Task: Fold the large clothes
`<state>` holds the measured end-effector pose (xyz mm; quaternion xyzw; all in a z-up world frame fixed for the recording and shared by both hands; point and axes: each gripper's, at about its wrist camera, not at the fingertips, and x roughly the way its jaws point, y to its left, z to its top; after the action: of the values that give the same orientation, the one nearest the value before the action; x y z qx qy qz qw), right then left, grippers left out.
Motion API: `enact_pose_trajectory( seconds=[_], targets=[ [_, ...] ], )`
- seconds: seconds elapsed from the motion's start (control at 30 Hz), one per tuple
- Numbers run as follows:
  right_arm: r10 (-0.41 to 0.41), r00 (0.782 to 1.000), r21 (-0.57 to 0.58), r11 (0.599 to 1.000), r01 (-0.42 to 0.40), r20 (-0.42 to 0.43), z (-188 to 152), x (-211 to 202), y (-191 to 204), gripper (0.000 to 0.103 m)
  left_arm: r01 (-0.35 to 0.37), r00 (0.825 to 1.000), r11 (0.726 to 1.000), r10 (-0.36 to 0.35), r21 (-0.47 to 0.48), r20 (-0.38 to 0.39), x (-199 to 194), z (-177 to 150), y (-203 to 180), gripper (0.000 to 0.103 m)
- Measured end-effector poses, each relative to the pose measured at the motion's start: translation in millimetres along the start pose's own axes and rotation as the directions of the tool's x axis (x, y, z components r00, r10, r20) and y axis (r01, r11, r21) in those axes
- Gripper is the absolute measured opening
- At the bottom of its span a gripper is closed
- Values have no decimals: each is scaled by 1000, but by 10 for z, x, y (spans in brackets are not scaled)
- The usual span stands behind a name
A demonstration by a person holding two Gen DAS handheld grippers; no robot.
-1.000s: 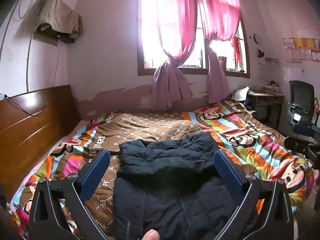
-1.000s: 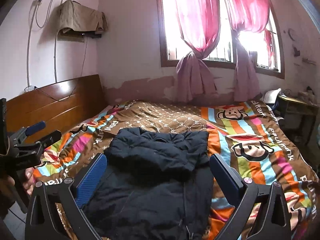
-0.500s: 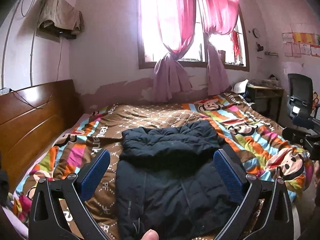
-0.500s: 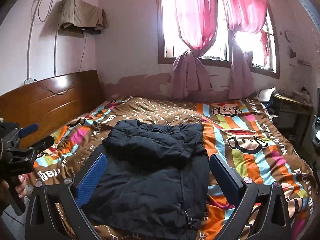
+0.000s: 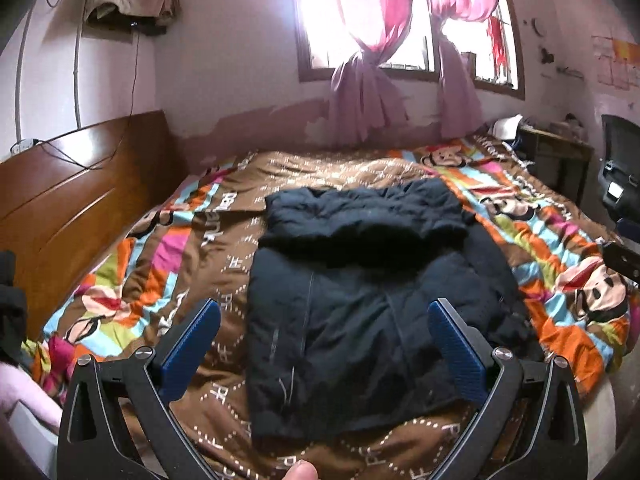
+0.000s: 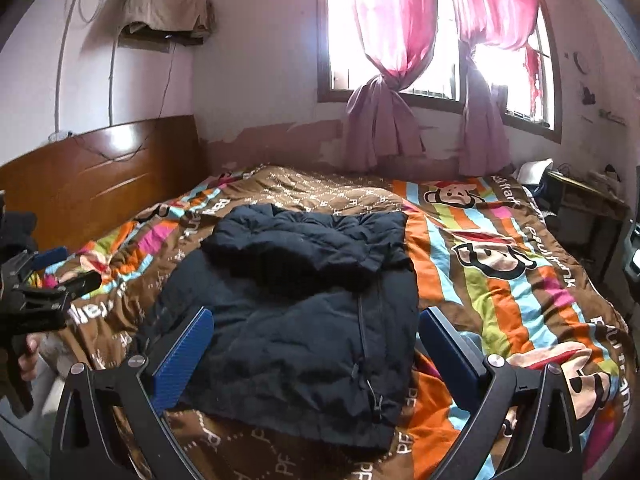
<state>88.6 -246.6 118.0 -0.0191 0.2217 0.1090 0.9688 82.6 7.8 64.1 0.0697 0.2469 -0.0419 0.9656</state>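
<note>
A dark navy padded jacket [image 5: 360, 300] lies folded on the bed, its upper part doubled over the body; the right wrist view shows the jacket [image 6: 304, 312] with its zipper running down the right side. My left gripper [image 5: 324, 320] hovers open above the jacket's near part, nothing between its blue pads. My right gripper [image 6: 316, 328] is open too, held over the jacket's near hem without touching it. The left gripper [image 6: 44, 276] appears at the left edge of the right wrist view, held by a hand.
A colourful striped cartoon-monkey quilt [image 5: 560, 264] covers the bed. A wooden headboard [image 5: 76, 196] stands at the left. Pink curtains [image 5: 360, 60] hang at the window behind. A desk [image 5: 560, 152] and black chair [image 5: 620, 168] are at the right. A thumb tip [image 5: 302, 470] shows below.
Both grippers have pulled back and up from the jacket, so more of the bed and the jacket's near hem shows. The jacket itself has not moved.
</note>
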Motion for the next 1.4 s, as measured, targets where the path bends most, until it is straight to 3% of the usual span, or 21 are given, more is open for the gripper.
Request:
enact_pose_trajectory(
  seconds=[0.6, 0.9, 1.03, 1.17, 1.27, 1.4],
  targets=[
    [0, 991, -35, 999, -5, -137, -476, 229, 71, 103, -61, 987, 998, 56, -28, -150, 295, -485, 194, 102],
    [-12, 974, -63, 998, -2, -228, -779, 515, 43, 103, -44, 988, 999, 40, -21, -152, 321, -887, 449, 102],
    [-8, 954, -71, 997, -14, -301, -987, 725, 28, 103, 6, 984, 1000, -4, 10, -176, 369, -1079, 477, 102],
    [-14, 940, -97, 995, -20, -341, -1200, 907, 35, 103, 53, 969, 997, -38, 54, -244, 538, -1231, 410, 102],
    [-46, 939, -137, 991, -1, -342, -1351, 1000, 18, 103, 48, 949, 993, -13, 104, -314, 742, -1345, 318, 102],
    [-92, 932, -178, 984, 31, -351, -1479, 1110, -24, 103, 63, 924, 992, -19, 105, -381, 961, -1476, 240, 102]
  ],
)
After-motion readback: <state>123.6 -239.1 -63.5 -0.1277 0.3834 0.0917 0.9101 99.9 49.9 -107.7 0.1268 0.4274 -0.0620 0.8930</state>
